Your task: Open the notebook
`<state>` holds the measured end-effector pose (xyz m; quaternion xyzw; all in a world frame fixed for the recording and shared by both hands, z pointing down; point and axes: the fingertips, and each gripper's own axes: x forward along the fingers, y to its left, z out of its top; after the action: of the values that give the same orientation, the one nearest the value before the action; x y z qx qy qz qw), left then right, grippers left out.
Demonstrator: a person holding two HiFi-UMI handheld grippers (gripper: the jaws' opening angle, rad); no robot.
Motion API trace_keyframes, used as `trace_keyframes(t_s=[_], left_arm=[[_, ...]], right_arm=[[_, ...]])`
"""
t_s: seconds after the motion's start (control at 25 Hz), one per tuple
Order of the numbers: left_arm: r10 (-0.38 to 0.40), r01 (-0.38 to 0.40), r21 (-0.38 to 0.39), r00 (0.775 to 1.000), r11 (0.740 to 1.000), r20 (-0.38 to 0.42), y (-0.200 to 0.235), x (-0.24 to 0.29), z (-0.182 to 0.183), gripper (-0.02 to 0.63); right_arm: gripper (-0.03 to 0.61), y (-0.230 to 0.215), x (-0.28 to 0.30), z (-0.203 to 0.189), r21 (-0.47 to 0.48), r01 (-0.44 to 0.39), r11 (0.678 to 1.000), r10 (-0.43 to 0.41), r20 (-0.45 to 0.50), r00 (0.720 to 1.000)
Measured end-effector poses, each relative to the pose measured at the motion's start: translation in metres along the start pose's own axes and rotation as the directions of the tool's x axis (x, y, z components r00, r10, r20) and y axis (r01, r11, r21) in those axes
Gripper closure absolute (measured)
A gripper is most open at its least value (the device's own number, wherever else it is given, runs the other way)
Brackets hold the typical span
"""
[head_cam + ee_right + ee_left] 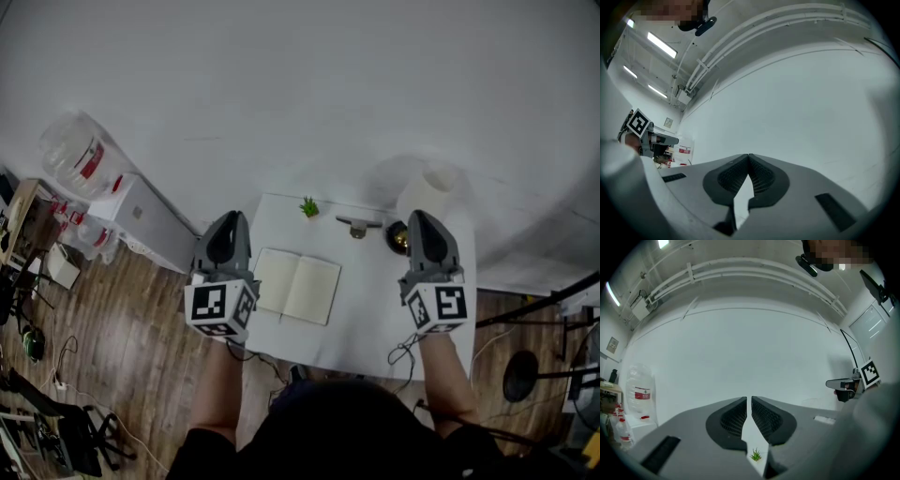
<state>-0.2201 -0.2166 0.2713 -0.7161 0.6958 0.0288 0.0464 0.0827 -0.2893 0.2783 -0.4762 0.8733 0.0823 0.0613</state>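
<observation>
- The white surface (370, 314) is our landmark. It carries everything the task needs.
- The left hand-held gripper (228, 217) hangs over the surface's left edge and points level toward its far side. Its pads (733, 418) are drawn in to a thin slit with nothing in it, so it is clenched and empty.
- The right hand-held gripper (420, 217) hangs over the surface's right edge, also level. Its pads (761, 176) meet at the tips, so it too is clenched and empty.
- The notebook (296, 286) lies on the left half of the surface, already spread flat with two pale pages up and the spine running between them. We judge the opening done.
- We expect the notebook to be light, with thin, floppy pages that crease easily and somewhat stiffer covers beneath.
- It may skate on so smooth a surface if pushed from the side.
- If we handle it again, we would pinch a free outer edge, well away from the spine, and lift gently.
- A pale cylinder (427, 192) stands at the surface's far right corner.
- A dark round thing (397, 238) sits just beside the cylinder.
- A small metal piece (357, 226) lies near the surface's far edge.
- A tiny green plant (308, 207) stands at the surface's far edge, toward the left.
</observation>
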Motion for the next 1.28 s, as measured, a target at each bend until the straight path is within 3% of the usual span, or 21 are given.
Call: trace_keyframes(t_s=[1.28], left_arm=[[-0.007, 0.006, -0.026, 0.999, 1.000, -0.035, 0.007, 0.008, -0.016, 0.584]], right_arm=[[0.575, 0.005, 0.009, -0.005, 0.014, -0.018, 1.000, 0.018, -0.016, 1.000]])
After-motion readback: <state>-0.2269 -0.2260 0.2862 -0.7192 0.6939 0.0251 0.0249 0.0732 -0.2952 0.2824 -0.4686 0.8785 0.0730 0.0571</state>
